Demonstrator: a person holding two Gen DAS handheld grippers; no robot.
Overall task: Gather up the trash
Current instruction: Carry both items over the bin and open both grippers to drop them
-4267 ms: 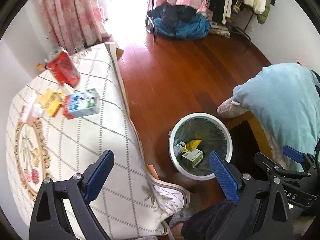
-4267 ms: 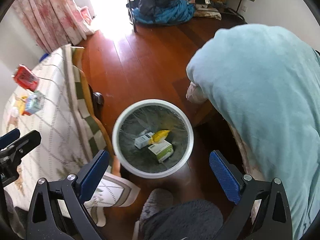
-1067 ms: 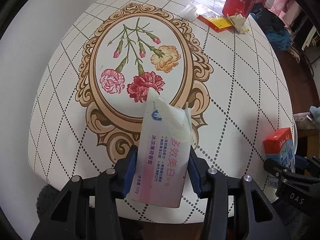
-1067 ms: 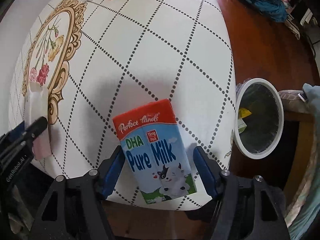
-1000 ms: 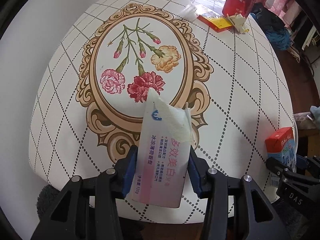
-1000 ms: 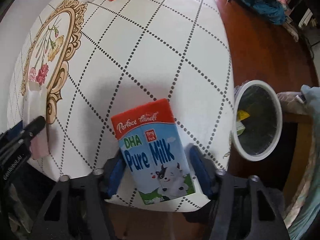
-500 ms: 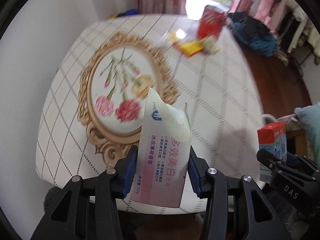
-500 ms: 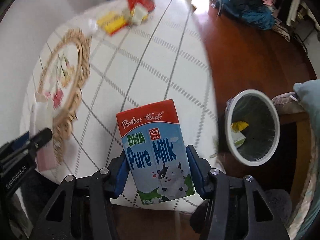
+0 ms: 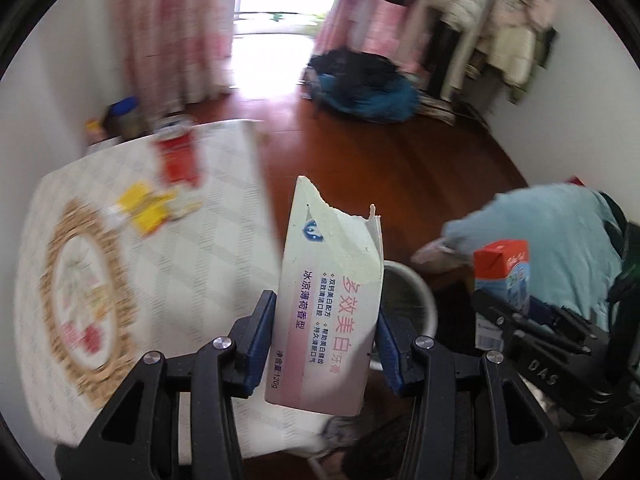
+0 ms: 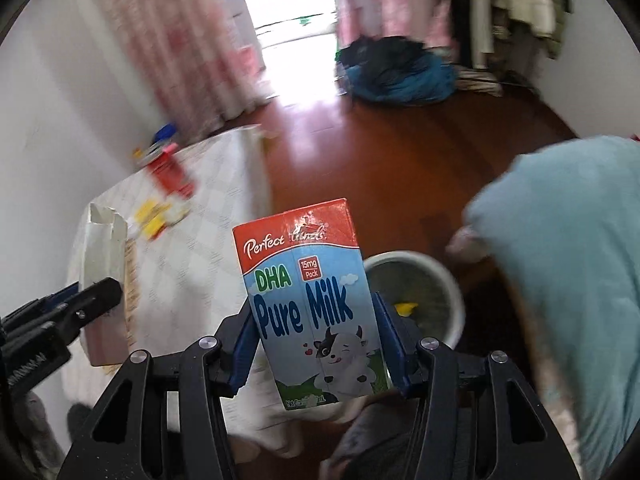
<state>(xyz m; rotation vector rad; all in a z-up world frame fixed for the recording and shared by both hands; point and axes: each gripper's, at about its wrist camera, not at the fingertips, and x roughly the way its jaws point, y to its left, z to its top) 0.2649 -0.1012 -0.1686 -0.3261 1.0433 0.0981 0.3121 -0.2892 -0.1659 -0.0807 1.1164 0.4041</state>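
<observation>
— While the left gripper (image 9: 326, 340) clamps the torn toothpaste box (image 9: 328, 300) and the right gripper (image 10: 316, 348) pinches the milk carton (image 10: 310, 304), how will they handle?

— Light, crushable card (likely empty); hold the flat sides. Both hang above the trash bin (image 10: 416, 300).

This was a lived-in room of a home. A table (image 9: 224, 264) under a diamond-patterned floral cloth stood against the white wall; beyond it hung pink flowered curtains (image 9: 168, 36) beside a bright doorway, and across the red wood floor (image 10: 400, 152) coats (image 9: 472, 28) hung above heaped clothes (image 10: 396, 72).
</observation>
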